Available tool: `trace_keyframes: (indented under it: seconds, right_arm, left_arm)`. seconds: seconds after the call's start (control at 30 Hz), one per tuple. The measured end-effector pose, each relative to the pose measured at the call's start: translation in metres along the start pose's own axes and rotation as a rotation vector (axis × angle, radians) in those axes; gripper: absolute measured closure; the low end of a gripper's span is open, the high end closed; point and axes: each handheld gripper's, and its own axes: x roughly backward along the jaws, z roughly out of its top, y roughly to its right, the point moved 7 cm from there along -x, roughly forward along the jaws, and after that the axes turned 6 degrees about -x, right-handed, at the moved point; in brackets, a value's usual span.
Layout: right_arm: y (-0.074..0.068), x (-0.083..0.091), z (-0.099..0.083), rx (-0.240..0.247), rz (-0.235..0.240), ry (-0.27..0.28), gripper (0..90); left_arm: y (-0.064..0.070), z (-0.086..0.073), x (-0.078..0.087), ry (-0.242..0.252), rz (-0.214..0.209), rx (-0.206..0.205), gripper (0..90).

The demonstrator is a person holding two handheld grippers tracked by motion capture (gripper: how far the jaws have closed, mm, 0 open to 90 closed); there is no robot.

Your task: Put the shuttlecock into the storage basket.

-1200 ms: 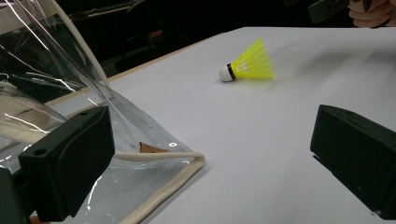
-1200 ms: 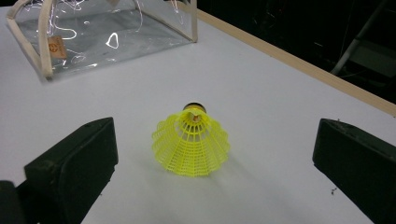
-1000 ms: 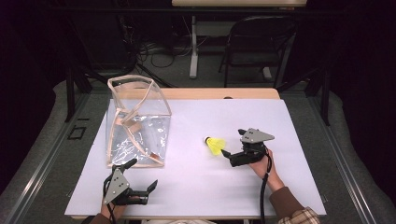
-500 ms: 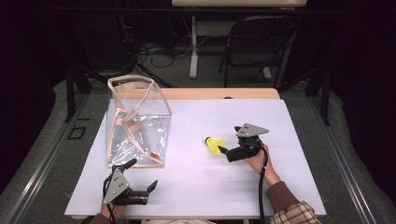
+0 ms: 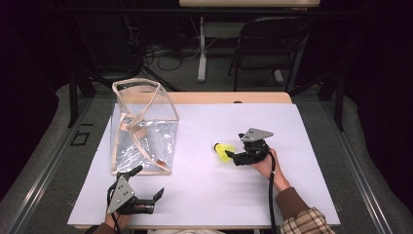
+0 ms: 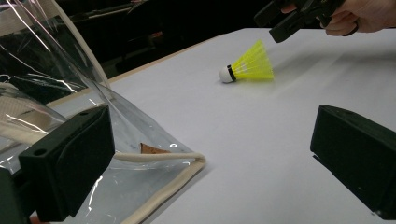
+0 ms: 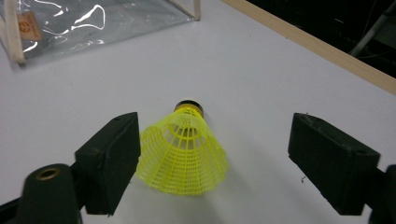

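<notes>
Yellow shuttlecock (image 7: 183, 151) lies on its side on the white table (image 5: 292, 195), mid-right, well apart from the clear plastic bag (image 5: 141, 131). Right gripper (image 5: 229, 155) has its jaws spread wide around the mesh skirt, one jaw just beside it, not yet pinching. Left gripper (image 5: 146, 184) rests near the bag's corner, jaws apart, empty. Shuttlecock looks very light; the skirt is probably flexible and crushable, so a gentle squeeze low on the skirt near the cork seems best.
</notes>
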Motion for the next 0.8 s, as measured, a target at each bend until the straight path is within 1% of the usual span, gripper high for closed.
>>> trace_keyframes:
  seconds: [0.33,0.4,0.5,0.67,0.8]
  right_arm:
    - [0.001,-0.011,-0.007,0.015,-0.006,-0.062,41.8]
    - [0.001,-0.011,-0.008,0.018,-0.012,-0.075,44.9]
    - [0.001,-0.014,-0.011,0.023,-0.004,-0.093,45.8]
    - [0.001,-0.016,-0.012,0.021,0.002,-0.103,45.8]
    - [0.001,-0.021,-0.013,0.002,0.002,-0.101,51.9]
  left_arm:
    - [0.000,0.000,0.000,-0.001,0.003,-0.001,0.0]
    - [0.000,-0.001,0.000,-0.007,0.002,-0.005,0.0]
    - [0.000,0.000,0.000,-0.006,0.002,-0.005,0.0]
    - [0.000,-0.001,0.000,-0.009,0.001,-0.006,0.0]
    - [0.000,-0.001,0.000,-0.009,0.002,-0.005,0.0]
